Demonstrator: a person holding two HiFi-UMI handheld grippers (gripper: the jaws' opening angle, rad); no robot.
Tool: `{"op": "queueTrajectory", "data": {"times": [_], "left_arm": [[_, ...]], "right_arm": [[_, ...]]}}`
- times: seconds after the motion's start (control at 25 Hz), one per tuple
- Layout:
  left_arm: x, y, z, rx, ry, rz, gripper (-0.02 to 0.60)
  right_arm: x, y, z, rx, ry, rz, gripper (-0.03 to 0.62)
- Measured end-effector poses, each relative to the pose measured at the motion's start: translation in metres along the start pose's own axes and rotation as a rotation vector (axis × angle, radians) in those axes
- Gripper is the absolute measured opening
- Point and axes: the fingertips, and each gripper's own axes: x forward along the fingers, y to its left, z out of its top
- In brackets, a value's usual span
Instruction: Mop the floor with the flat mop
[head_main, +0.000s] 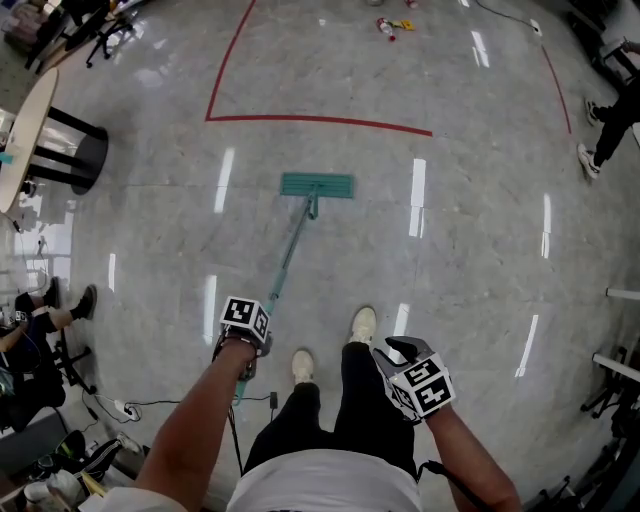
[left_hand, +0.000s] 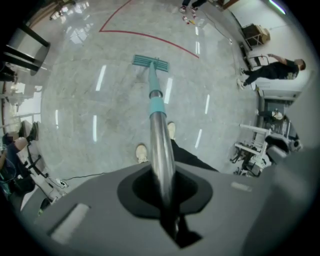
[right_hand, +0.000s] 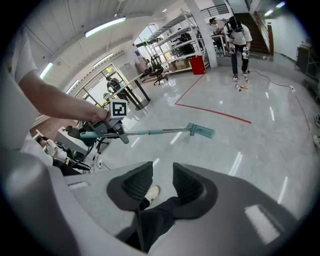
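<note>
One tool was in your grasp: the left gripper (left_hand: 162, 200) had the mop, while the right gripper (right_hand: 161, 176) carried nothing.

Your left jaws were clamped tight on the silver metal pole (left_hand: 159, 140) of the flat mop. The pole ran forward through a teal sleeve (left_hand: 156, 105) to the teal rectangular mop head (head_main: 317, 185), which lay flat on the glossy grey floor (head_main: 470, 270), near the red tape line (head_main: 320, 121). Your right jaws stood apart, empty, beside your right leg and well apart from the pole.
</note>
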Motion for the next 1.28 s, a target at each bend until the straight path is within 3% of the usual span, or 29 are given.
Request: {"op": "queueTrajectory", "data": {"times": [0.4,0.92,1.12,1.28], "left_arm": [[-0.041,-0.006,0.096,0.019,-0.007,0.034,0.04],[-0.063,-0.037,0.224,0.044,-0.047,0.085,0.04],[-0.073,-0.05,0.269,0.026,-0.081,0.076,0.04],[-0.074,-0.061,0.291,0.016,-0.113,0.025,0.039]], "right_arm": [[-0.007,-0.029,-0.002,0.052,-0.002,-0.016,0.127],[-0.028,-0.065,-0.038,0.126,0.034,-0.054,0.127],[-0.034,-0.058,-0.047,0.147,0.051,-0.053,0.127],[-0.03,-0.056,-0.051,0.119,0.07,-0.069,0.127]]}}
